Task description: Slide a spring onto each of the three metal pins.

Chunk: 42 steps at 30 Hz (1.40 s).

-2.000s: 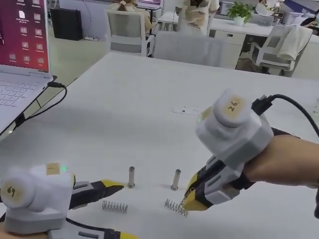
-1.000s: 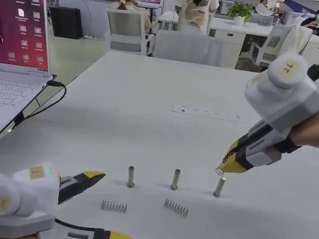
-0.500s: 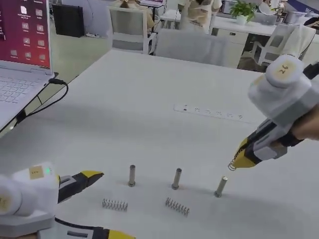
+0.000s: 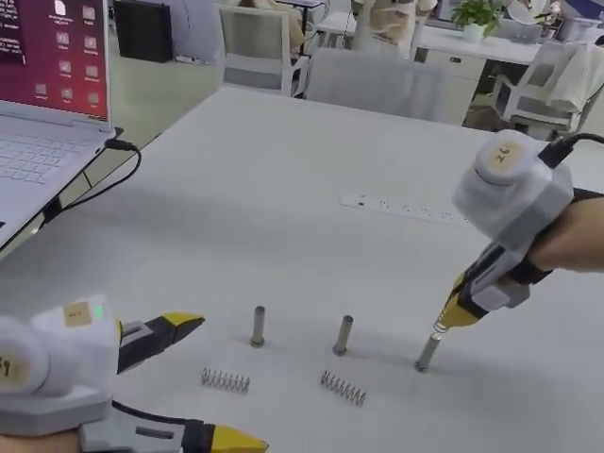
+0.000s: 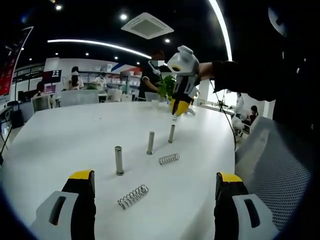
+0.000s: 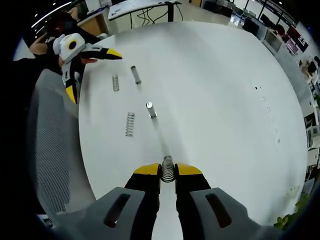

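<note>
Spring (image 6: 168, 166) sits pinched in the right hand-held gripper (image 4: 453, 316), its end at the tip of the rightmost pin (image 4: 427, 353). An off-centre descent may snag or buckle the coil, or knock the pin over on the counter (image 4: 283, 189); the left hand-held gripper (image 5: 155, 176) hangs spread.

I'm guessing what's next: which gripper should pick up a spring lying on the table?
Left. The left gripper is open with a loose spring ahead; the right gripper is shut on a second spring over a pin.
</note>
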Available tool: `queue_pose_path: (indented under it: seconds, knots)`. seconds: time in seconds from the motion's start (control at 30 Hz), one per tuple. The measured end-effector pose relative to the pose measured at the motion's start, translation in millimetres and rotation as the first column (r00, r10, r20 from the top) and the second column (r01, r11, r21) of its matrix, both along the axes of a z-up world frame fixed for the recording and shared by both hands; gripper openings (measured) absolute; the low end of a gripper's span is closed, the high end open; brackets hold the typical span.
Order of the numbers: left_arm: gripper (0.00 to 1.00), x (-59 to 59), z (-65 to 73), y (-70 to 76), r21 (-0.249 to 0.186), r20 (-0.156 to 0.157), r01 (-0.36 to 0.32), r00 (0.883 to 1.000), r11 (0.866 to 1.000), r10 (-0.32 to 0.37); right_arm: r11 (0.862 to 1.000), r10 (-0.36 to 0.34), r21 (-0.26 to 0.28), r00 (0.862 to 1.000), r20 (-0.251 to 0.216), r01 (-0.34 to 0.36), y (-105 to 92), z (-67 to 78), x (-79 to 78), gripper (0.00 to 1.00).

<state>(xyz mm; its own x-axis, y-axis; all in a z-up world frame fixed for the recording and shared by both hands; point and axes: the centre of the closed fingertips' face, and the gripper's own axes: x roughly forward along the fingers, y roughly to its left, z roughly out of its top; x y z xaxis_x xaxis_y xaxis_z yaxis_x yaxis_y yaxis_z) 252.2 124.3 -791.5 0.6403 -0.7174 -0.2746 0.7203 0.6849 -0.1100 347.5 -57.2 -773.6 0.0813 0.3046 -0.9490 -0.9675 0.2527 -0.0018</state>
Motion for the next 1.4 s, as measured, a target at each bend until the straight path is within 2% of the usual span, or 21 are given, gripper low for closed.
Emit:
queue_pose_path:
  seconds: [0.57,0.83,1.1,1.4]
  knots:
    - [0.98,-1.9,-0.7,0.1,-0.006,-0.004,-0.001,1.0,1.0,0.001,1.0,0.004,-0.031,1.0,-0.027,-0.004,-1.0,-15.7,-0.8,0.09]
    - [0.98,-2.1,-0.5,0.6,-0.007,-0.005,0.0,1.0,1.0,0.0,0.999,0.001,-0.047,0.999,-0.037,-0.003,-0.8,-29.6,3.4,0.09]
    - [0.98,-2.1,-0.1,-0.3,-0.006,-0.005,0.005,1.0,1.0,-0.005,0.998,-0.018,-0.061,0.999,-0.045,0.015,-2.0,-49.8,4.9,0.09]
    - [0.97,-3.0,-0.5,0.7,-0.007,-0.007,0.006,1.0,1.0,-0.006,0.997,-0.023,-0.072,0.999,-0.032,0.021,0.1,-66.0,6.3,0.09]
